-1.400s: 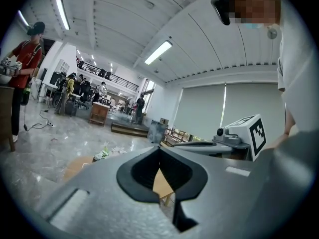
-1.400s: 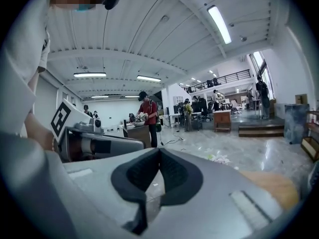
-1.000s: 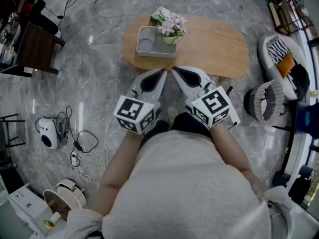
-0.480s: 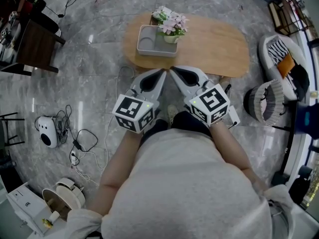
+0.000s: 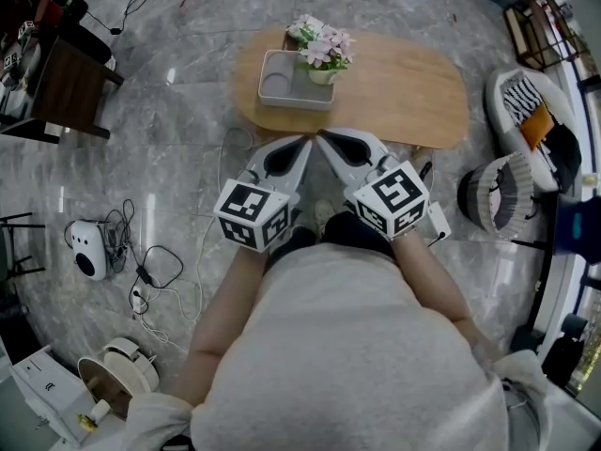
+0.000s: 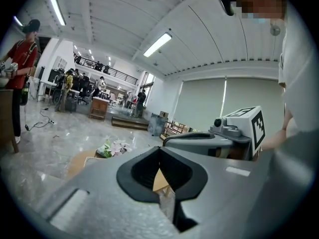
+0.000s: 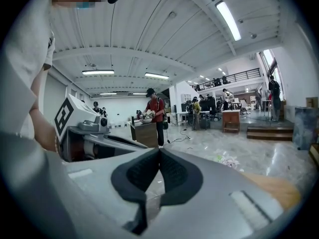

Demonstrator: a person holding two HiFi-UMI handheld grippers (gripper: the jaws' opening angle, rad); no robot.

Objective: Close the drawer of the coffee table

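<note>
Grey marble floor [image 5: 178,120], polished, fills most of the head view; the gripper views show a large open hall with a white ribbed ceiling and strip lights.

1. Person [image 5: 347,355], pale grey top, lower centre of the head view, both forearms reaching forward.
2. Coffee table [image 5: 404,87], light wood, oval top, upper centre of the head view. Its drawer cannot be made out in any view.
3. Lounge seat [image 5: 531,101] with a striped cushion, upper right; a round basket [image 5: 502,191] just below it.
4. Dark wooden side table [image 5: 66,87], upper left.
5. Left gripper [image 5: 302,143], grey, centre of frame, with its marker cube [image 5: 252,214] nearest the person. The tip points toward the table's near edge. In its own view the jaw tips meet, and only a sliver of the wooden top shows through the pad hollow. It grips nothing.
6. Right gripper [image 5: 324,137], grey, just beside the left one, with its marker cube [image 5: 392,195] behind. The two tips almost meet in front of the table. In its own view the jaws are pressed together, with only floor seen through the hollow. It carries nothing.
7. Grey tray [image 5: 280,90], rectangular, on the left part of the tabletop.
8. Potted flowers [image 5: 324,50], pink and white, at the tray's far right corner.
9. Small white round device [image 5: 89,250] with tangled black cables [image 5: 155,271], on the floor at left.
</note>
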